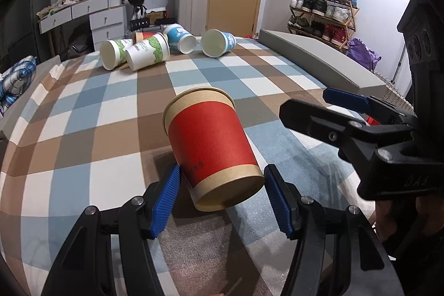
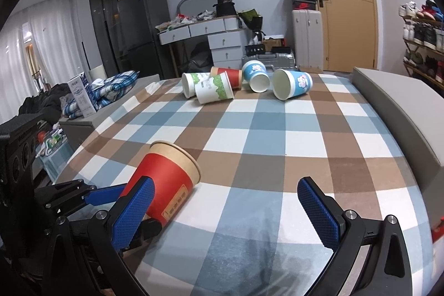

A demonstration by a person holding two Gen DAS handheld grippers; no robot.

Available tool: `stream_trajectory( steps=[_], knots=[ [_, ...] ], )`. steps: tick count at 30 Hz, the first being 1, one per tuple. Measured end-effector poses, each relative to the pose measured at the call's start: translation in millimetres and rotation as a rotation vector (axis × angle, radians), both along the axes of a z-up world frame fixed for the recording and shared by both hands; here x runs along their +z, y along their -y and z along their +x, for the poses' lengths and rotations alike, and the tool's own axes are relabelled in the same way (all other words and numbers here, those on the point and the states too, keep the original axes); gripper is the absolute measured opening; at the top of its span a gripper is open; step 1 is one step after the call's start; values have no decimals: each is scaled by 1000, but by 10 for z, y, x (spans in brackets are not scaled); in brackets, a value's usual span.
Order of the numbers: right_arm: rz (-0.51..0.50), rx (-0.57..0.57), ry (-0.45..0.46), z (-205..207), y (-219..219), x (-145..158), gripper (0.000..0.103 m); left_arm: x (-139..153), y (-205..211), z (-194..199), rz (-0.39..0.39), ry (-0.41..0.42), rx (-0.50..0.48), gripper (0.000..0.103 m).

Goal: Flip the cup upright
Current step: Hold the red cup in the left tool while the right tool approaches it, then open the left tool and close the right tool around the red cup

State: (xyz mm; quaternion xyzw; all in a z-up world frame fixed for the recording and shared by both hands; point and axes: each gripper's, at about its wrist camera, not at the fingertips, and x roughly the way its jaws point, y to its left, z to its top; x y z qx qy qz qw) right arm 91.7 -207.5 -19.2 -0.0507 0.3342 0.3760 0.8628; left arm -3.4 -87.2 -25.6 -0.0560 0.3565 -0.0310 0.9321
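Red cup is lying tilted on the checked cloth near the front edge, base toward the left gripper, open mouth pointing away.

Risks, as judged from this position: the cup is round and light, so it is likely to roll sideways or skid forward if one pad touches before the other. Paper wall is probably thin; a hard squeeze near the base may be denting it. Tipping it up too fast could be sending it over onto the mouth side.

Left gripper: jaws are standing spread, slightly wider than the cup base, which is sitting between them. Left pad looks touching or nearly touching the cup wall; right pad is showing a small gap. No grip is being applied yet.

Right gripper: jaws are standing wide apart, holding nothing, hovering just beside the cup.

Five more cups are lying on their sides at the far end, well apart.
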Motion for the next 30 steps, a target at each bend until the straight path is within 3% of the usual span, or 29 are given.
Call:
stream_trajectory(
  steps=[9,10,11,13,22,28,30],
  knots=[
    [4,-11,-2,28,27,10,103,44,-25,-1,-49,-3,-15,58],
    [4,-10,-3,28,26,11,103,50,-36,5,-57,-1,-14,62],
    [4,-9,-2,29,24,12,103,61,-55,9,-64,1,-15,77],
    [3,-9,0,31,19,21,103,90,-89,5,-71,13,-4,89],
    [32,-4,-18,29,32,69,103,174,-367,11,-50,47,58,90],
    [53,-1,-46,59,-2,79,103,88,-606,43,19,32,98,90],
    [47,-3,-57,64,-44,68,103,72,-713,60,8,20,113,90]
  ],
)
